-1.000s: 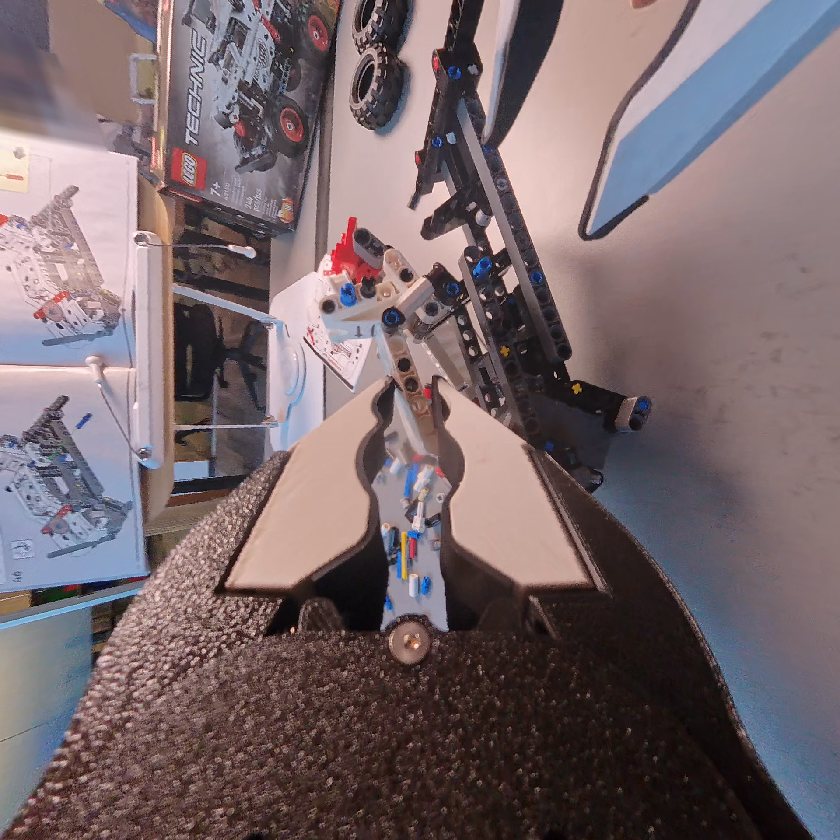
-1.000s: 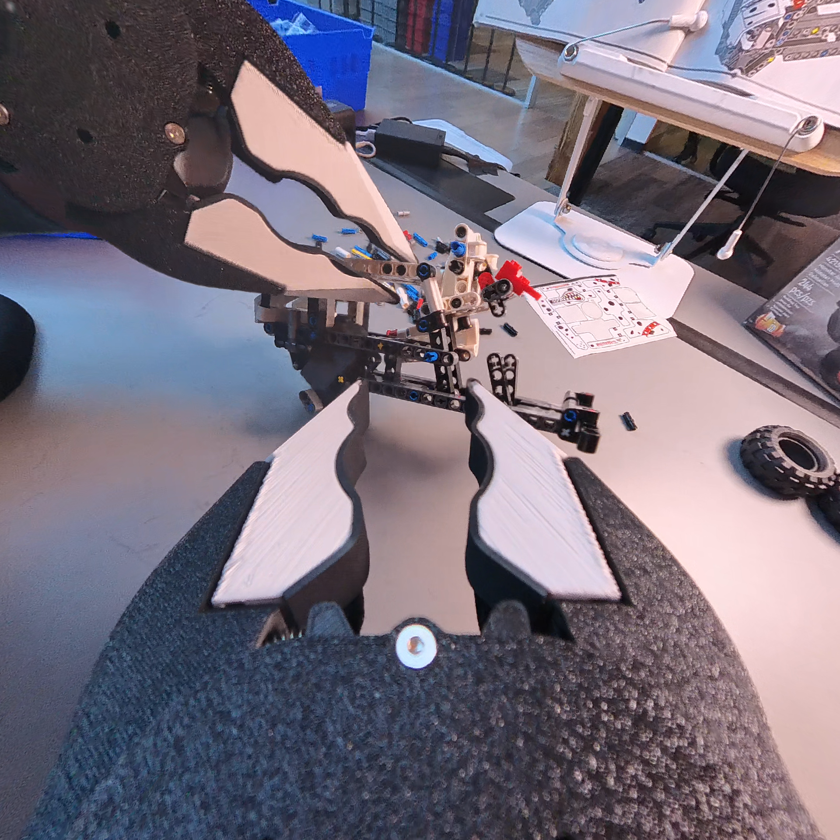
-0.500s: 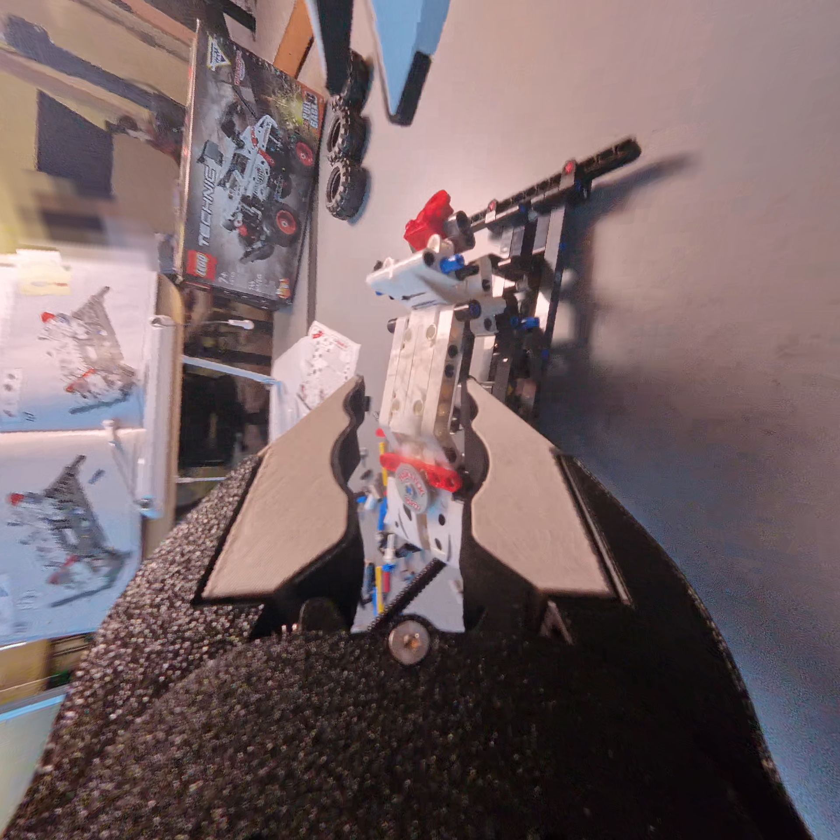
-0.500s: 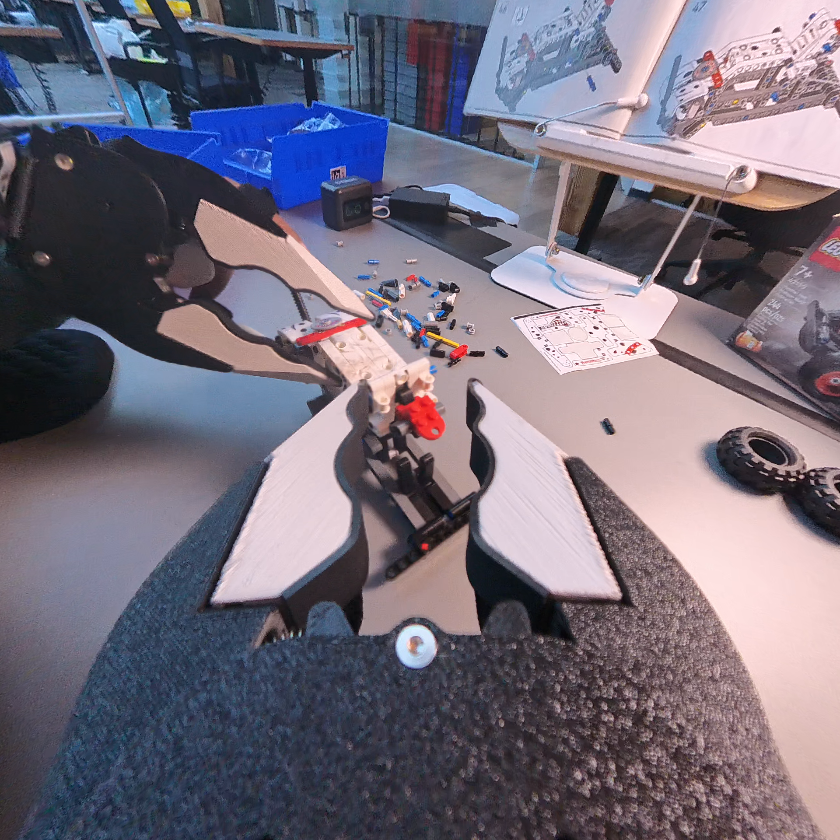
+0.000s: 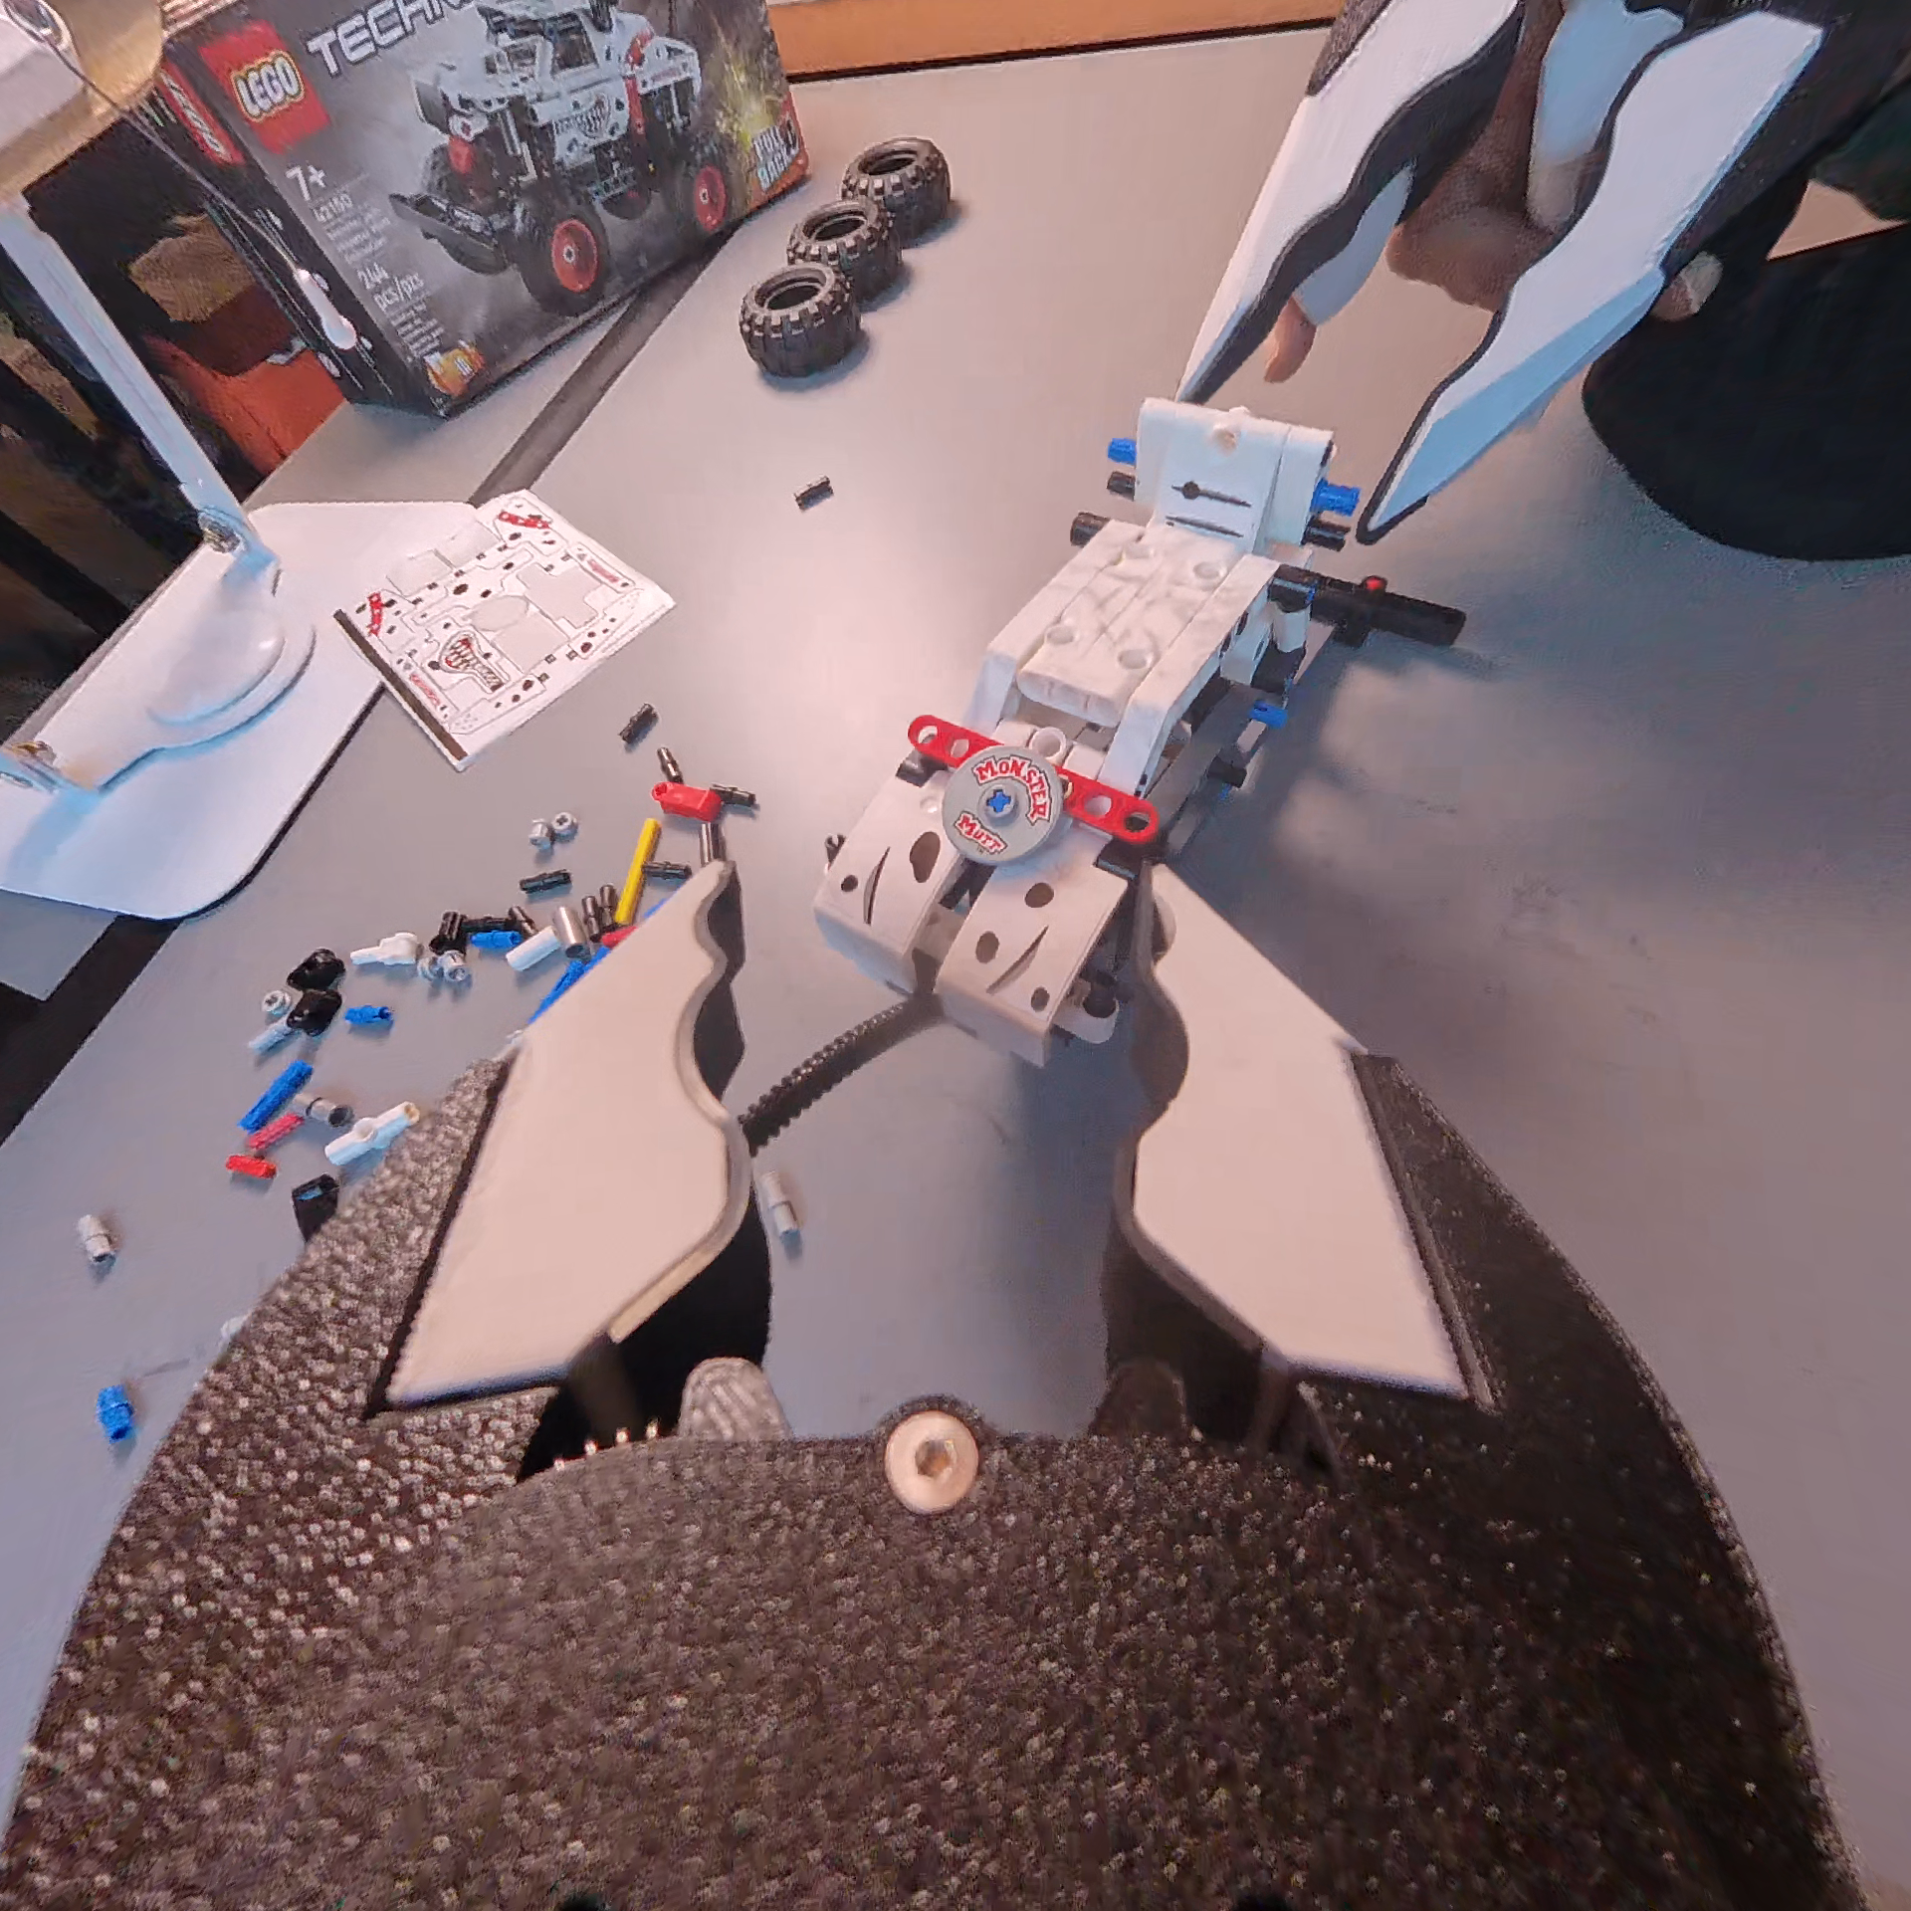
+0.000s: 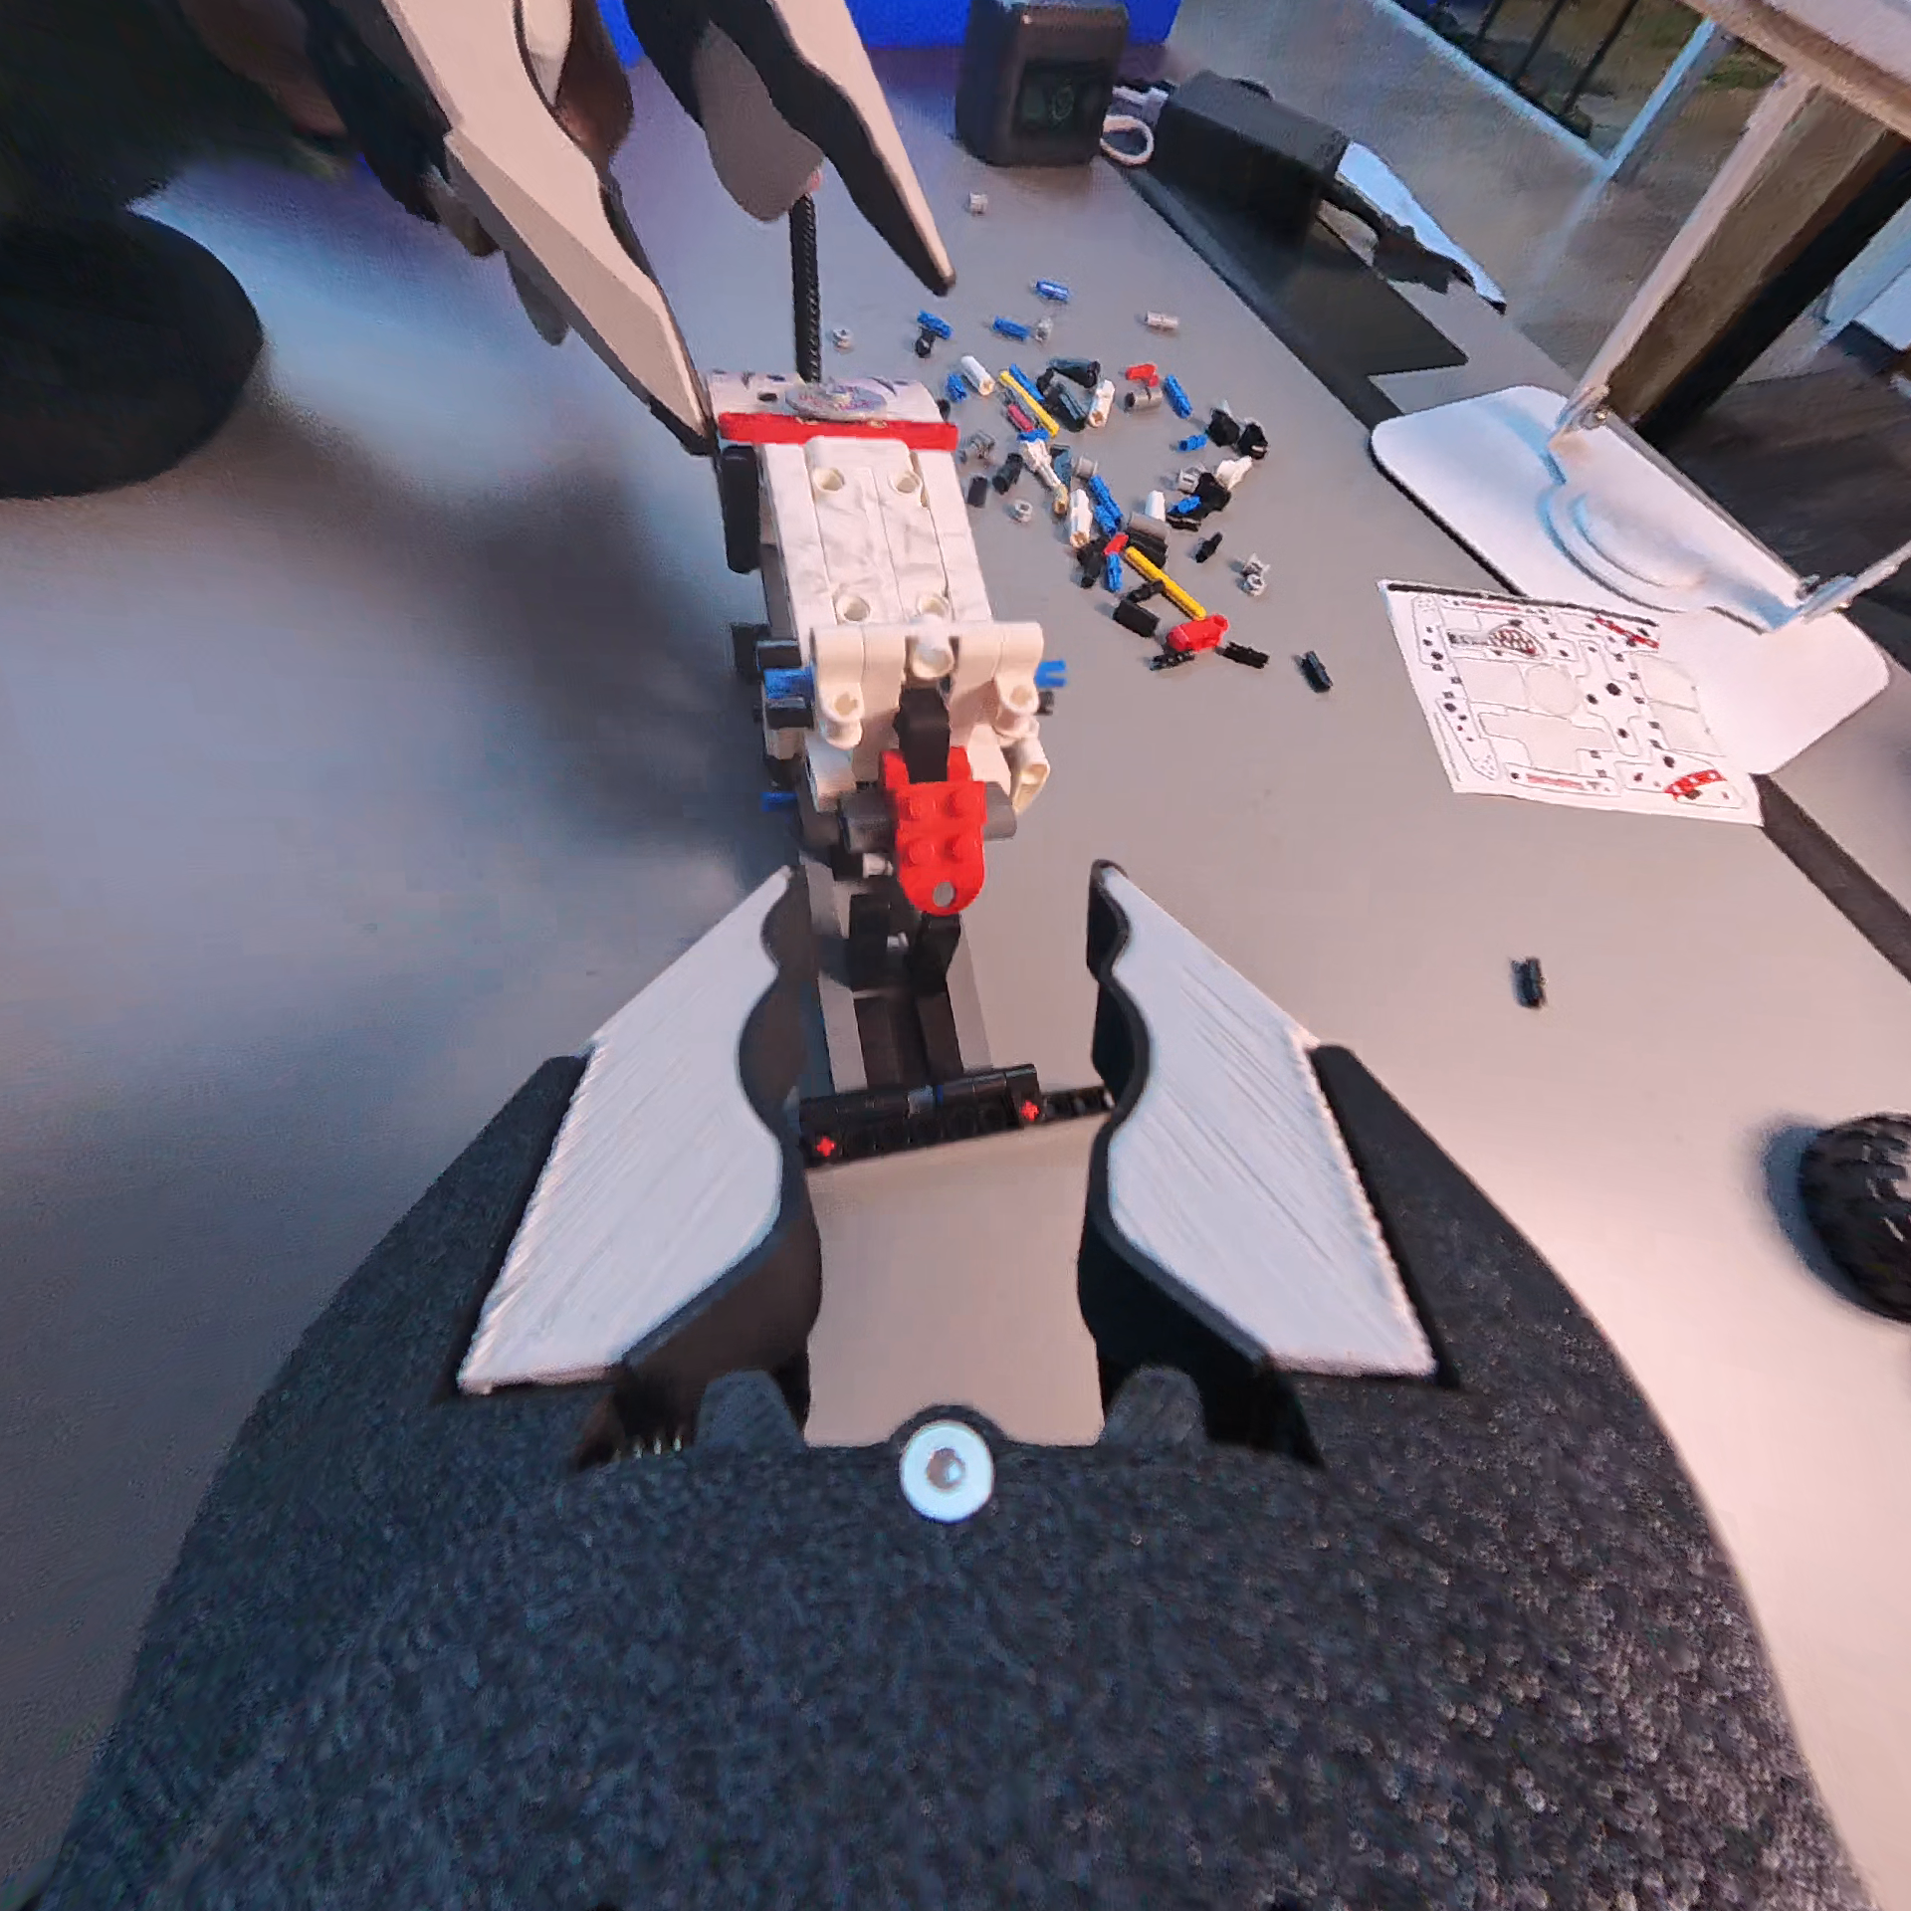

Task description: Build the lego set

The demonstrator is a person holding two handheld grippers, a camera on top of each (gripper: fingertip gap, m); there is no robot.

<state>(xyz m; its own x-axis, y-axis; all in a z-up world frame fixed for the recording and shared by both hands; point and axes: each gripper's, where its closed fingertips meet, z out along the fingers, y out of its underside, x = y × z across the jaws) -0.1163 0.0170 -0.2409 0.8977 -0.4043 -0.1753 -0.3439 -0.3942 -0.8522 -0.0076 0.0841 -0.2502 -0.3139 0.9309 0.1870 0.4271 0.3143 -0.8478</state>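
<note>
Scanning left to right: loose pins (image 5: 496, 931) lie scattered on the counter (image 5: 1551, 931), kept within reach for the next steps. My left gripper (image 5: 936, 931) has its fingers spread, empty, just behind the rear of the lego truck body (image 5: 1086, 745), which now sits flat on the counter. My right gripper (image 6: 941, 931), fingers also spread, straddles the front bumper without pinching. Half a second ago the left fingers clamped the model, tilted in the air; I have since set it down and released it.
</note>
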